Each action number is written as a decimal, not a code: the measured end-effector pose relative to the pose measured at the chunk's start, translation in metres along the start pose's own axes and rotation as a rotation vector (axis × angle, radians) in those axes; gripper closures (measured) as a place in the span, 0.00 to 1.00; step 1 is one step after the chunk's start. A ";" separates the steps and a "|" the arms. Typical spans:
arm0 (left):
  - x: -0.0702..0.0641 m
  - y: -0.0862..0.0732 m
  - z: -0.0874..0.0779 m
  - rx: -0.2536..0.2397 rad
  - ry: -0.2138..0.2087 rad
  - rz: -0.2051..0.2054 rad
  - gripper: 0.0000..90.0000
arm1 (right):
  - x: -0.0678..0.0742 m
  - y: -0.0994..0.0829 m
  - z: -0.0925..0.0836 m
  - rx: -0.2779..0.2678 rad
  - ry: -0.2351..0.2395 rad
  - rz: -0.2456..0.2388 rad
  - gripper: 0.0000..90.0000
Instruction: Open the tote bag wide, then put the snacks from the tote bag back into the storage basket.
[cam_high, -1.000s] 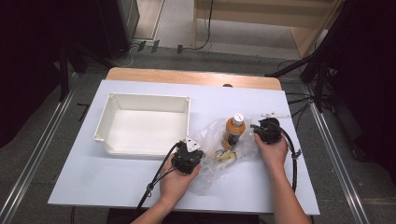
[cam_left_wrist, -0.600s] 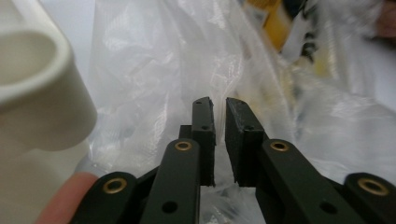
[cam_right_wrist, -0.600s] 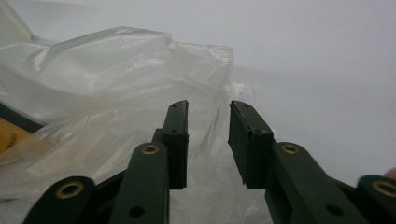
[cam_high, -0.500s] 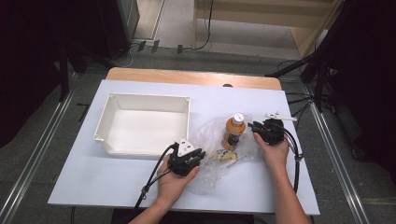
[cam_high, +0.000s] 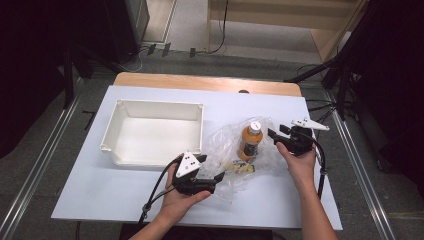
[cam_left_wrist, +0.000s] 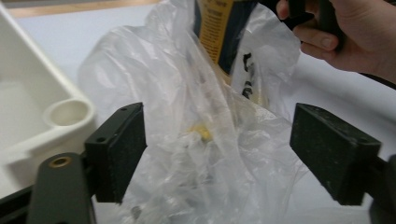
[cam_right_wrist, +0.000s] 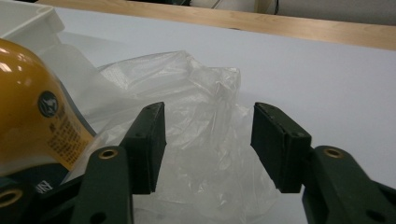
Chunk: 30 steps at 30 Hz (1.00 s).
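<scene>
A rectangular table with a pale blue-white top (cam_high: 150, 192) and a strip of light wood along its far edge (cam_high: 200, 82) carries three things. A shallow white plastic tray with raised walls (cam_high: 202, 131) sits left of centre. Just to its right lies a crumpled clear plastic bag (cam_high: 225, 145) (spread loosely, its edges rumpled), close to the tray's near right corner. An orange bottle with a white cap (cam_high: 250, 141) stands upright amid the bag's folds, with small yellowish pieces (cam_high: 241, 168) lying in the plastic in front of it.
</scene>
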<state>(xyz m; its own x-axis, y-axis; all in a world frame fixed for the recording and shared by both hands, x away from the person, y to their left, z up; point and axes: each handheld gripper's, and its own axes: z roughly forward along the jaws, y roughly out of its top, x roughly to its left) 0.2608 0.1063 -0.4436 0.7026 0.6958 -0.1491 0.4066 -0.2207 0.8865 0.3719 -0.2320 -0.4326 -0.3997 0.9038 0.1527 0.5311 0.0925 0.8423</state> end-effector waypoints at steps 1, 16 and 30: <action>0.002 0.001 -0.005 -0.007 -0.001 0.000 0.19 | 0.000 0.000 0.000 0.000 0.000 0.000 0.49; 0.050 0.008 -0.052 -0.066 0.089 -0.069 0.15 | 0.014 0.014 -0.014 0.014 0.033 -0.074 0.33; 0.078 0.011 -0.080 -0.081 0.154 -0.075 0.15 | 0.023 0.018 -0.028 0.009 0.094 -0.117 0.31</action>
<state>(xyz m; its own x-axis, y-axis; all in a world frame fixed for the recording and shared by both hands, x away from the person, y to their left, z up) 0.2736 0.2134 -0.4101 0.5715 0.8062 -0.1529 0.4018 -0.1124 0.9088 0.3517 -0.2215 -0.3996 -0.5268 0.8438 0.1021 0.4839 0.1989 0.8522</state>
